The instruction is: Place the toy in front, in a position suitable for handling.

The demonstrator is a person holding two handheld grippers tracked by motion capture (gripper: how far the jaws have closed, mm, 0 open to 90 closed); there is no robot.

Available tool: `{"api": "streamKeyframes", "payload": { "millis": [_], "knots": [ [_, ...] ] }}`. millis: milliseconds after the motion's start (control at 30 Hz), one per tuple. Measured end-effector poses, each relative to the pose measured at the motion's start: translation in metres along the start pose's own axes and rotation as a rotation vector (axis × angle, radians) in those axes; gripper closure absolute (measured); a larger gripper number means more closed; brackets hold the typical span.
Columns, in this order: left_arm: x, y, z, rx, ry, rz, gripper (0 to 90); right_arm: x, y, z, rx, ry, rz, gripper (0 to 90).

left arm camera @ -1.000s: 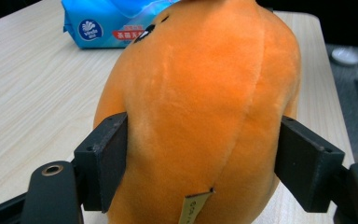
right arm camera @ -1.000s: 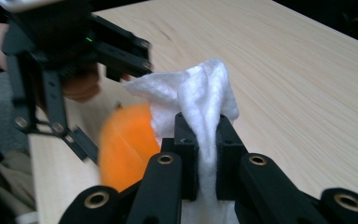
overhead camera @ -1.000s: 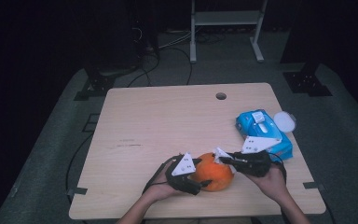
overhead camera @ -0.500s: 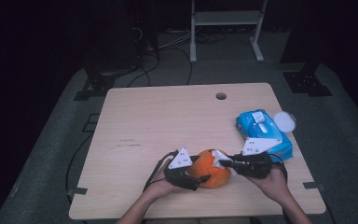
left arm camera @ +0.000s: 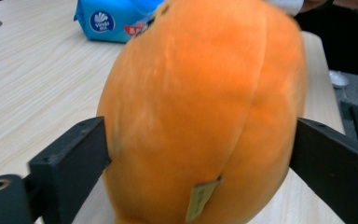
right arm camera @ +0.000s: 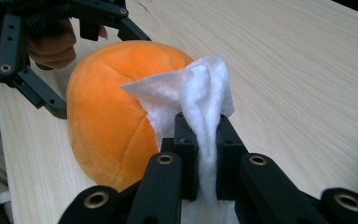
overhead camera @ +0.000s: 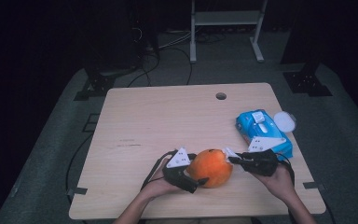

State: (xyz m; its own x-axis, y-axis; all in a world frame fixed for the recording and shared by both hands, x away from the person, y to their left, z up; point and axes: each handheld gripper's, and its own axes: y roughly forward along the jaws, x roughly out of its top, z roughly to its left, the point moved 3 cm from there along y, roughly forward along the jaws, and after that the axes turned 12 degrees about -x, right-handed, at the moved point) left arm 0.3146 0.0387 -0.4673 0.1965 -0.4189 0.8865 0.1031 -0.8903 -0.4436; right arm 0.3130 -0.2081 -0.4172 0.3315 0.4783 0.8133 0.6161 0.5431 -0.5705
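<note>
While the orange plush ball (overhead camera: 210,167) sits on the near part of the wooden table (overhead camera: 168,116), between the two hands, the work in hand looks like wiping its surface with a white tissue (right arm camera: 200,100). To do it well, I judge that the ball must be kept from rolling: the left gripper (overhead camera: 186,173) should steady it from both sides without squashing the plush, while the right gripper (overhead camera: 233,158) drags the tissue across the fabric in short, light strokes, keeping the hard jaw tips off the toy so that the soft paper alone rubs it.

As for the fingers, the left gripper's jaws have just been opening and now stand wide apart, one at each flank of the ball; in the left gripper view they sit right against the plush, barely denting it, so whether they press on it or merely bracket it I cannot tell. The right gripper's jaws are pinched together on the tissue, whose free fold lies on the ball's upper side. A blue pack of tissues (overhead camera: 263,133) lies just beyond the right hand (overhead camera: 275,179), with a round white lid (overhead camera: 285,121) beside it.
</note>
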Motion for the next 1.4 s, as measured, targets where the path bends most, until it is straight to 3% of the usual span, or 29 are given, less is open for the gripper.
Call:
{"api": "streamKeyframes", "payload": {
  "millis": [67,133,200,300,367,433,567,633,733,833,933,1033,1100,1167,1300,1400],
  "knots": [
    [-0.002,0.003,0.000,-0.004,0.010,0.005,6.0,-0.001,0.001,-0.001,0.017,0.025,-0.004,82.1],
    [0.000,0.002,-0.001,-0.003,0.015,0.010,12.9,0.000,0.001,-0.002,0.038,0.054,-0.018,82.1],
    [0.010,-0.005,-0.003,-0.007,0.013,0.006,20.8,0.004,-0.002,-0.001,0.055,0.073,-0.045,82.1],
    [0.024,-0.020,-0.006,-0.030,0.006,-0.035,23.5,0.009,-0.003,-0.002,0.053,0.094,-0.077,82.2],
    [0.029,-0.029,-0.006,-0.019,0.021,-0.037,23.9,0.008,0.003,-0.004,0.062,0.122,-0.074,82.2],
    [0.029,-0.034,-0.003,-0.001,0.010,-0.023,24.8,0.005,0.014,-0.004,0.075,0.148,-0.050,82.1],
    [0.019,-0.030,0.004,0.036,-0.043,0.051,25.9,0.006,0.024,0.005,0.062,0.120,-0.014,82.1],
    [0.020,-0.025,0.004,0.043,-0.066,0.029,25.8,0.013,0.018,0.011,0.073,0.110,-0.049,82.1],
    [0.024,-0.017,0.002,0.055,-0.054,0.024,25.1,0.027,0.008,0.026,0.113,0.075,-0.095,82.1],
    [0.023,-0.014,-0.002,0.054,-0.013,0.038,21.7,0.032,0.011,0.039,0.092,-0.006,-0.080,82.1],
    [0.019,-0.015,-0.001,0.044,0.003,0.032,21.2,0.023,0.017,0.030,0.064,0.000,-0.052,82.1],
    [0.018,-0.012,0.000,0.043,0.005,0.024,21.9,0.010,0.020,0.009,0.057,0.081,-0.030,82.0],
    [0.019,-0.011,0.000,0.048,0.014,0.029,22.0,0.005,0.019,0.002,0.024,0.087,-0.016,82.0],
    [0.018,-0.010,0.000,0.051,0.010,0.032,21.9,0.006,0.016,0.004,0.018,0.086,-0.021,82.0],
    [0.015,-0.009,0.003,0.033,-0.018,-0.008,13.0,0.019,0.014,0.029,0.047,0.021,-0.055,81.9],
    [0.017,-0.017,0.009,0.031,-0.028,-0.056,8.5,0.019,0.016,0.031,0.044,-0.004,-0.047,81.9]
  ]
}}
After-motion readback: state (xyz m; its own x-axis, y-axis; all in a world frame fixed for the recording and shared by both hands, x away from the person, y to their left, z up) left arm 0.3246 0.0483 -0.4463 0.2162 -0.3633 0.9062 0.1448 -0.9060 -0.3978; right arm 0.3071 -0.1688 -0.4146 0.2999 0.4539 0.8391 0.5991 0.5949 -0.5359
